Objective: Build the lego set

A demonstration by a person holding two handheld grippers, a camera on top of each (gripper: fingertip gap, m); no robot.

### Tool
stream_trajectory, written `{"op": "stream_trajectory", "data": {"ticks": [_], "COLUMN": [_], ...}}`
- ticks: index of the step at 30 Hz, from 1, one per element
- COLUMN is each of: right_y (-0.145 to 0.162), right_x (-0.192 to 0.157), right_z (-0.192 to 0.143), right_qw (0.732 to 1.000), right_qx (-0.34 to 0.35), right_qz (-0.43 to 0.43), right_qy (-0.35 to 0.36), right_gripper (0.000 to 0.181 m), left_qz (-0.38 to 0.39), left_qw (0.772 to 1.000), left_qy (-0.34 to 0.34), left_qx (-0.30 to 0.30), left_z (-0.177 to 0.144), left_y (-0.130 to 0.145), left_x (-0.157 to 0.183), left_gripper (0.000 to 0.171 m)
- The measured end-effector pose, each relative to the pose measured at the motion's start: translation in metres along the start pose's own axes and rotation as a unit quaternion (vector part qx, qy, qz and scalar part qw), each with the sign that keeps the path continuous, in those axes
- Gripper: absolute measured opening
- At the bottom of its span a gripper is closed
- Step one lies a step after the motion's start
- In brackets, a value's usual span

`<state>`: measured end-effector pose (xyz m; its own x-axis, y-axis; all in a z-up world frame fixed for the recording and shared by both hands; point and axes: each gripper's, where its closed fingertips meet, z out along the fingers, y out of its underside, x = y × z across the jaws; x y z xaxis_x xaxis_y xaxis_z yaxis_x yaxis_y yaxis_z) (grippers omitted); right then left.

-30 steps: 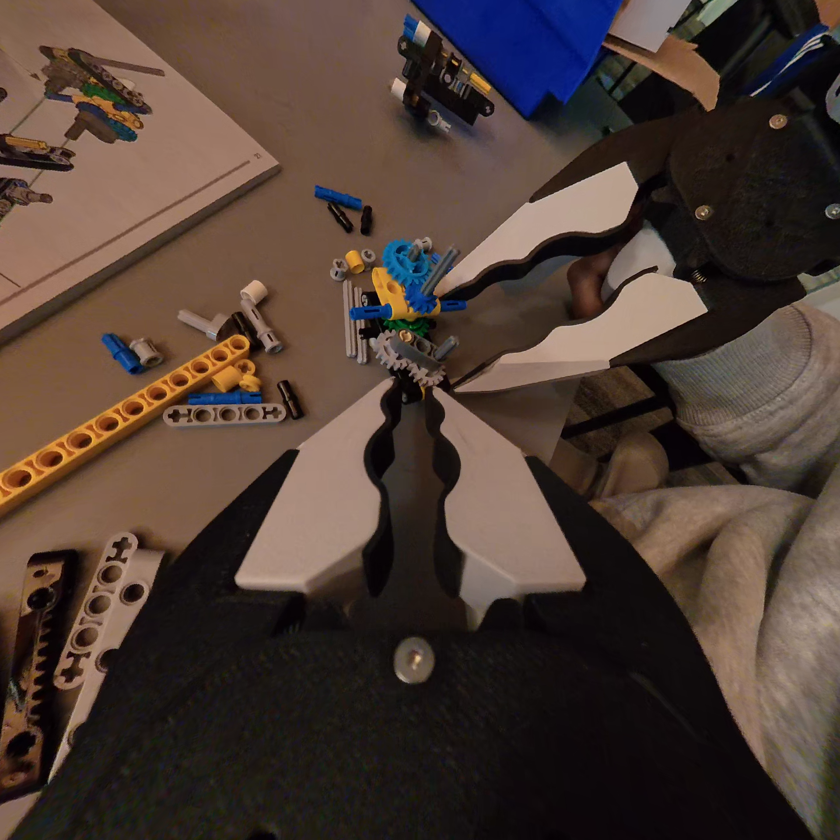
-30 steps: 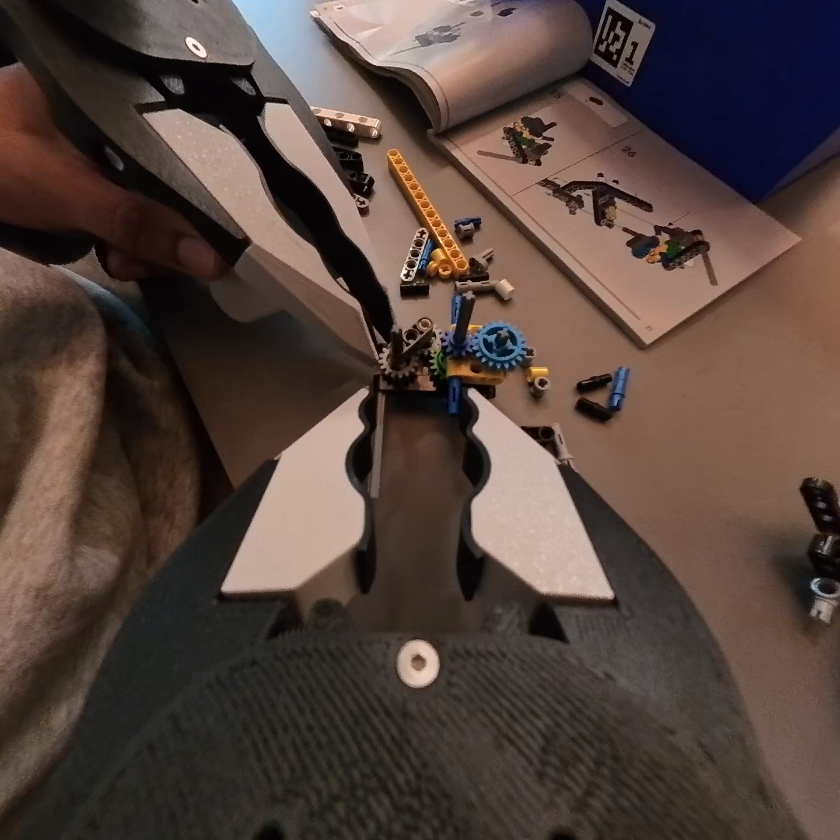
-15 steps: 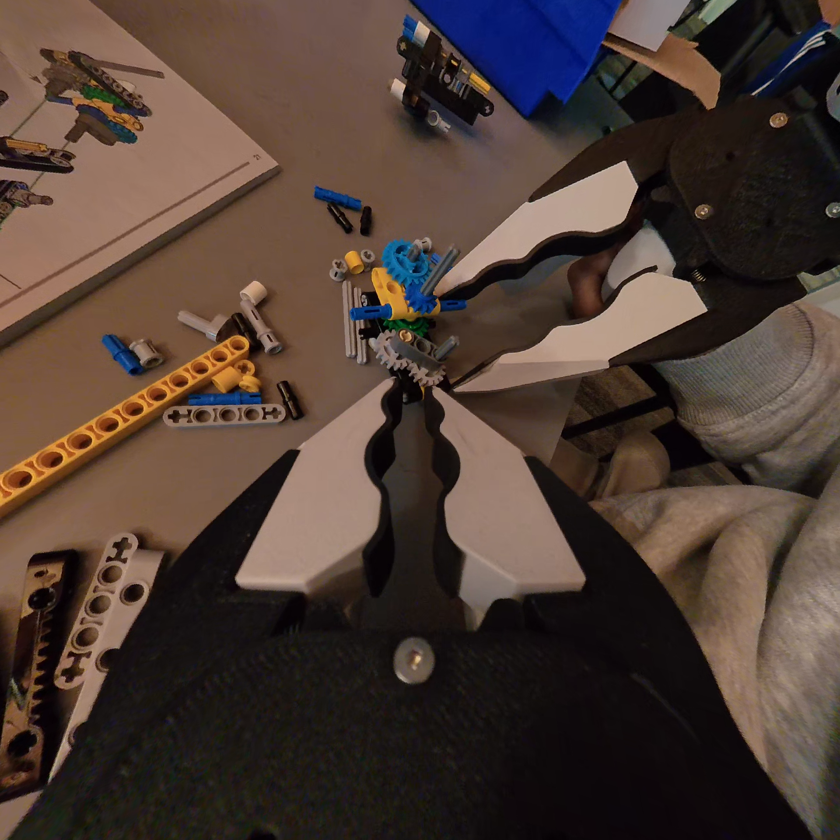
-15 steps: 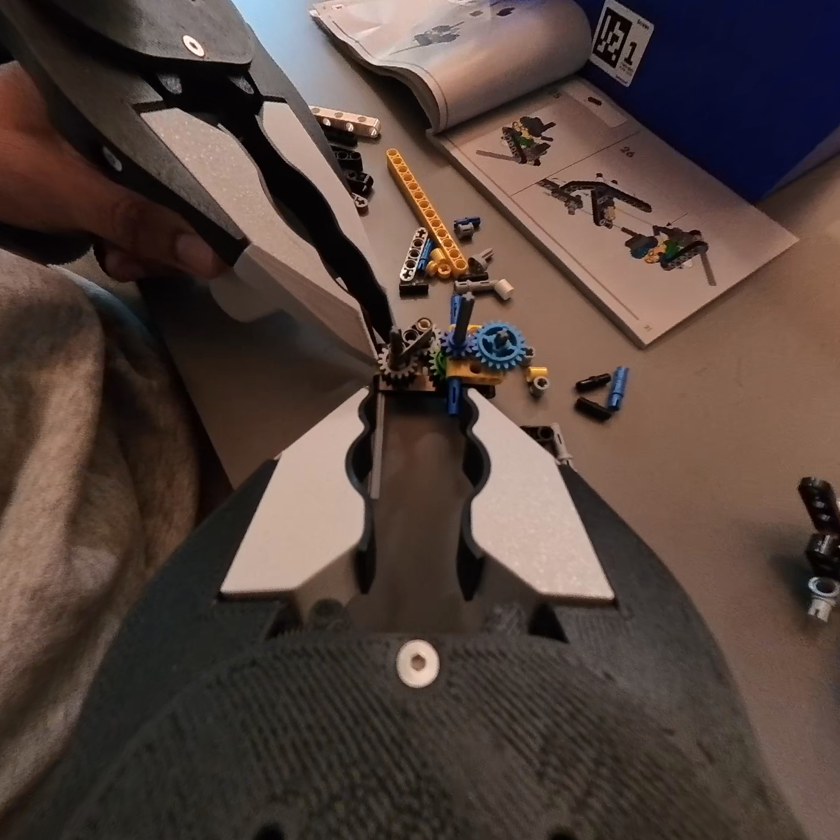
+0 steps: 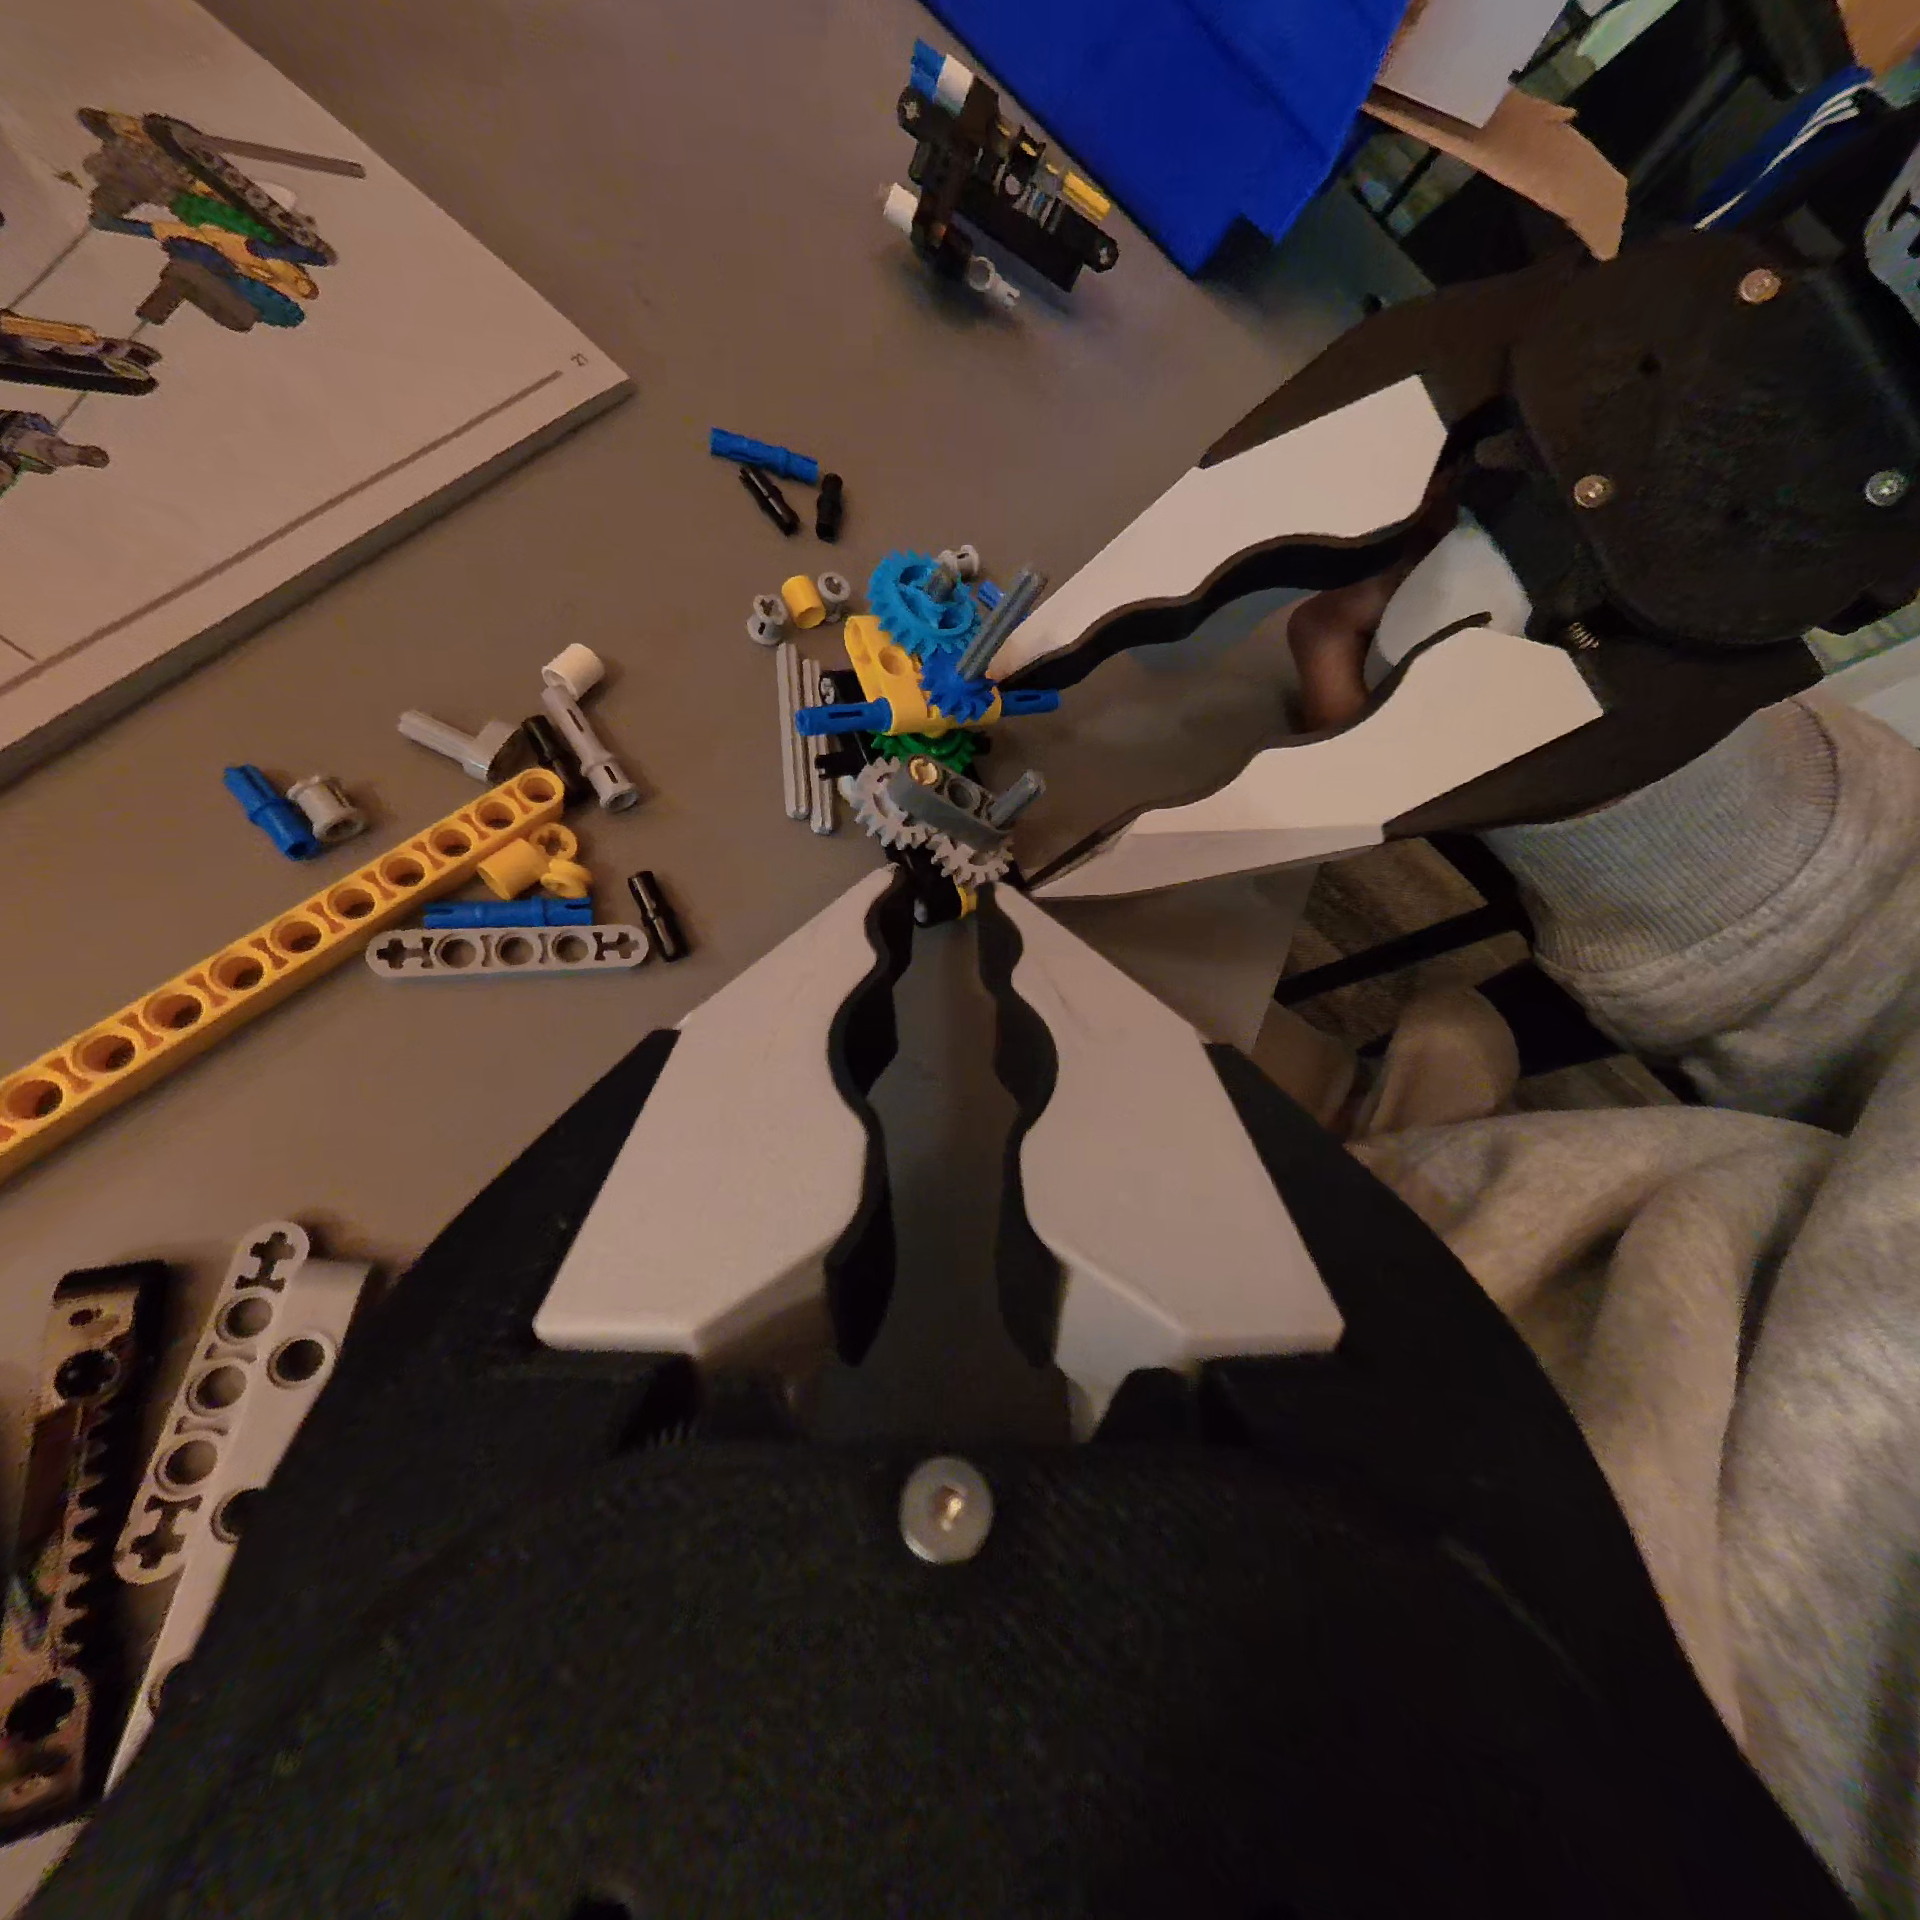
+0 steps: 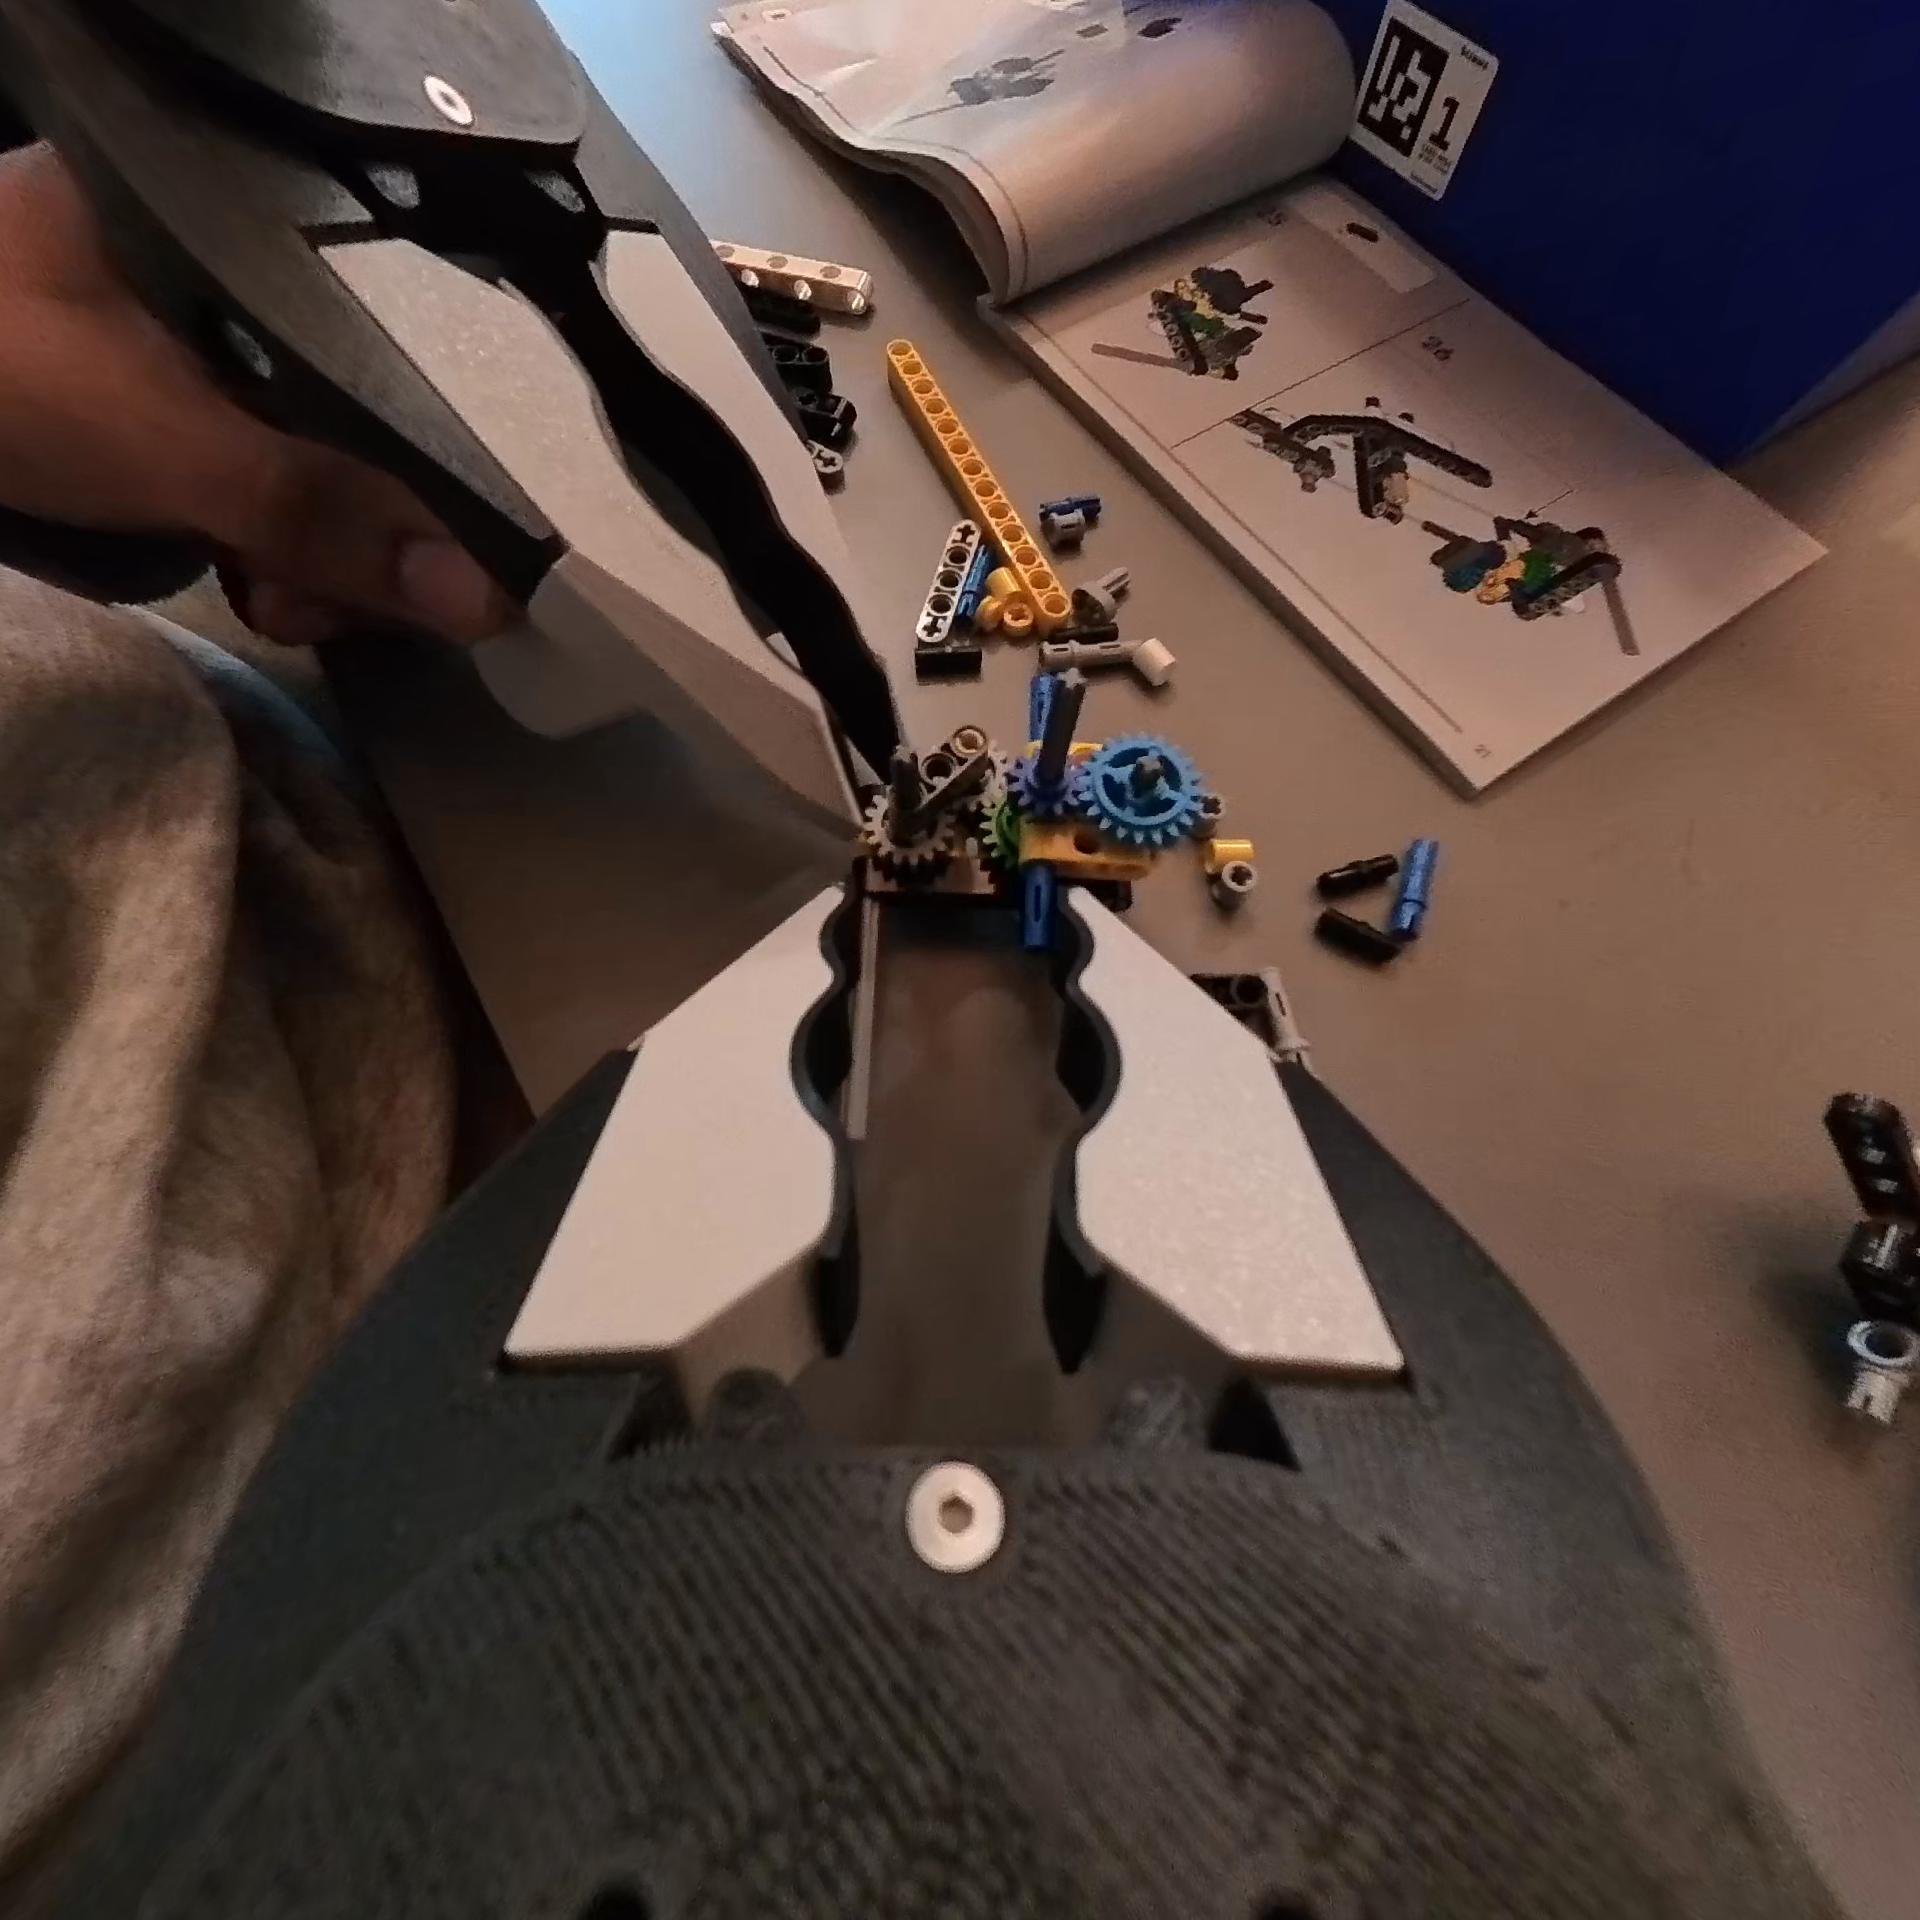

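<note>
A small gear assembly (image 5: 914, 686) of blue, grey and green gears on a yellow and black core is held just above the grey table. My left gripper (image 5: 940, 899) is shut on its near black end. My right gripper (image 5: 1018, 764) comes in from the right, with its fingertips on either side of the assembly. In the right wrist view the assembly (image 6: 1049, 821) sits between my right gripper's (image 6: 966, 899) tips, with a blue pin by the right tip. The left gripper (image 6: 873, 769) reaches in there from the upper left.
An open instruction booklet (image 5: 260, 364) lies at the far left. A long yellow beam (image 5: 260, 966), a grey beam (image 5: 509, 948) and loose pins lie beside the assembly. A black sub-assembly (image 5: 997, 208) stands near a blue bin (image 5: 1195, 104). Grey and black beams (image 5: 208, 1403) lie at the lower left. Left and right tips are no more than a few centimetres apart. Left tips and right tips are each some 20 centimeters from the black sub-assembly (image 5: 997, 208).
</note>
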<state>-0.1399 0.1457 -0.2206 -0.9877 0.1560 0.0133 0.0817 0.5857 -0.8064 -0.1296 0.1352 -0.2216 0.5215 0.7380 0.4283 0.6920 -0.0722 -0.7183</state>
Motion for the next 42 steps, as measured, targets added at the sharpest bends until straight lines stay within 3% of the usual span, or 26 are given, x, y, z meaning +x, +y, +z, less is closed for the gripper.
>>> {"op": "stream_trajectory", "data": {"ticks": [23, 29, 31, 35, 42], "right_y": [0.0008, 0.0005, 0.0005, 0.0005, 0.0005], "right_x": [0.0010, 0.0011, 0.0011, 0.0012, 0.0013], "right_z": [-0.0001, -0.0003, -0.0002, -0.0002, -0.0003], "right_qw": [1.000, 1.000, 1.000, 1.000, 1.000], "right_qx": [-0.002, -0.001, -0.001, -0.001, -0.001], "right_qz": [0.001, 0.001, 0.002, 0.002, 0.003], "right_qy": [0.005, 0.004, 0.004, 0.004, 0.004], "right_gripper": [0.036, 0.036, 0.036, 0.036, 0.036], "left_qz": [0.011, 0.003, -0.003, -0.002, 0.008], "left_qw": [1.000, 1.000, 1.000, 1.000, 1.000], "left_qy": [-0.006, 0.000, 0.001, -0.008, -0.005], "left_qx": [0.000, -0.001, -0.002, 0.001, -0.006], "left_z": [0.0001, 0.0004, 0.0005, 0.0018, 0.0036], "left_y": [-0.0005, -0.0002, -0.0003, -0.0024, -0.0009], "left_x": [0.0002, 0.0000, -0.0010, -0.0030, -0.0001], "left_gripper": [0.004, 0.032, 0.034, 0.033, 0.014]}}
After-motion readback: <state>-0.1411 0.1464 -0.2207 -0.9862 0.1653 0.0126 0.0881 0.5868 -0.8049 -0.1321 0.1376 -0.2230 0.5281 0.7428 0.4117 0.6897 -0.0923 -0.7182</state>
